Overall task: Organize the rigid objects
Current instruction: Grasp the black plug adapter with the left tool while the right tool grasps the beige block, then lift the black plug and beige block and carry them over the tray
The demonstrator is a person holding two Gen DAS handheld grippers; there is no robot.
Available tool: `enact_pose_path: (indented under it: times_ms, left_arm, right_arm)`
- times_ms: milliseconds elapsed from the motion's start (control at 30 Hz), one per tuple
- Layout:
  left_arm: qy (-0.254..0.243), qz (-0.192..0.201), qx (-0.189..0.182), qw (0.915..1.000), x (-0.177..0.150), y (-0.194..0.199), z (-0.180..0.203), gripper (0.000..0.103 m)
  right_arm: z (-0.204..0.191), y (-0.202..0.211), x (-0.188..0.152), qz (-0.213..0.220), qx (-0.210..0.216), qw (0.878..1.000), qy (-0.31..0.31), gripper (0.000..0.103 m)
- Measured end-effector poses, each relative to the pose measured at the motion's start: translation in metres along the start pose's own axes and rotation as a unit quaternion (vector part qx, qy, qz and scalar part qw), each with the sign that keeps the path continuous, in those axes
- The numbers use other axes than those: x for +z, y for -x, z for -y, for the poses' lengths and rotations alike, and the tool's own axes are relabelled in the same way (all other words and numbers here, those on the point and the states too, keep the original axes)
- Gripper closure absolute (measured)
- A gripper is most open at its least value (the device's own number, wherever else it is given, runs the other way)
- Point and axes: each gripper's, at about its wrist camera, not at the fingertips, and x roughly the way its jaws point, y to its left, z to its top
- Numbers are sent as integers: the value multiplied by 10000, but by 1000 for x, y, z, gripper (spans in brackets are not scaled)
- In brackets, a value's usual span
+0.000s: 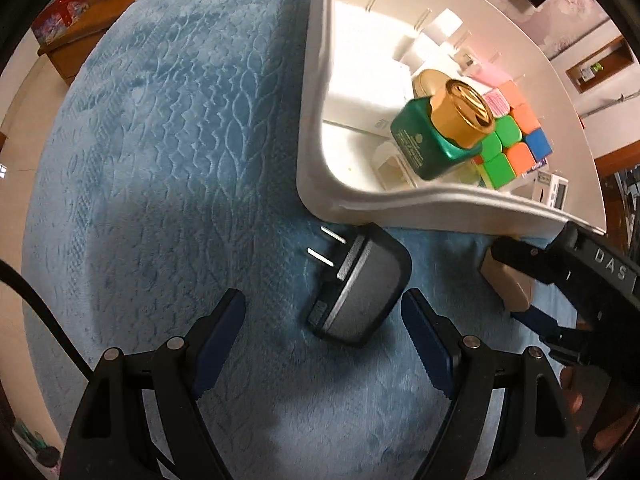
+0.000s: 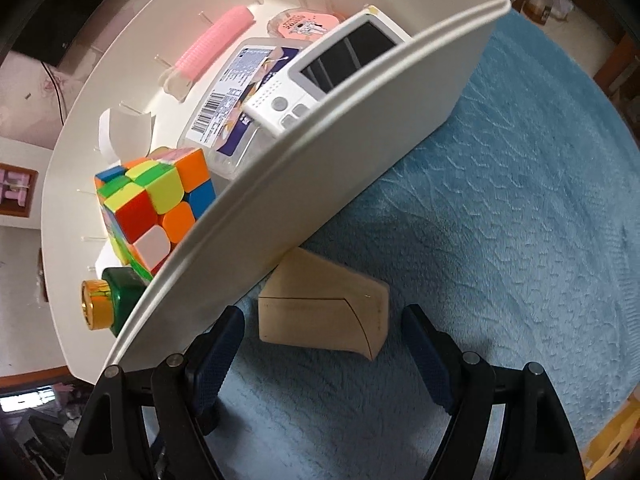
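A black and grey plug adapter lies on the blue cloth beside the corner of the white bin. My left gripper hangs open just above it, the fingers spread to either side and touching nothing. A tan wooden block rests against the bin's outer wall. My right gripper stands open over that block, pads apart from it. In the left wrist view the block shows partly behind the right gripper's black finger. The bin holds a colour cube, a green bottle with gold cap and a white timer.
A pink ridged roller, a clear plastic box and a pink tin also lie in the bin. The blue cloth spreads wide to the left of the bin. A wooden cabinet with fruit stands far off.
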Motion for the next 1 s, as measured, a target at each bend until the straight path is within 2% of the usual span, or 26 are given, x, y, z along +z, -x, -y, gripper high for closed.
enact_pose_path:
  times_ms: [233,400,500,667,1000]
  left_arm:
    - [38,145,40,9999,1,-1,3,20]
    - [0,193,77,9998,3,-5,8,21]
    - [1,233,24,9997,9,-4,10,26]
    - [84,287,-127,9995,22,3,1,45]
    - [80,240,-222,9994,27,6,-11,46]
  right_arm:
    - [-25,-12,-6,123,-237,9996,69,22]
    - [-33,-13,-16,195,-431,9988,101,34]
    - [-35,-12,-16,214,-442,9987,144,39]
    - [-36,-12,-18,197,-405,9989,156,39]
    - [-7,10,-19,92,-284,9995,141,39]
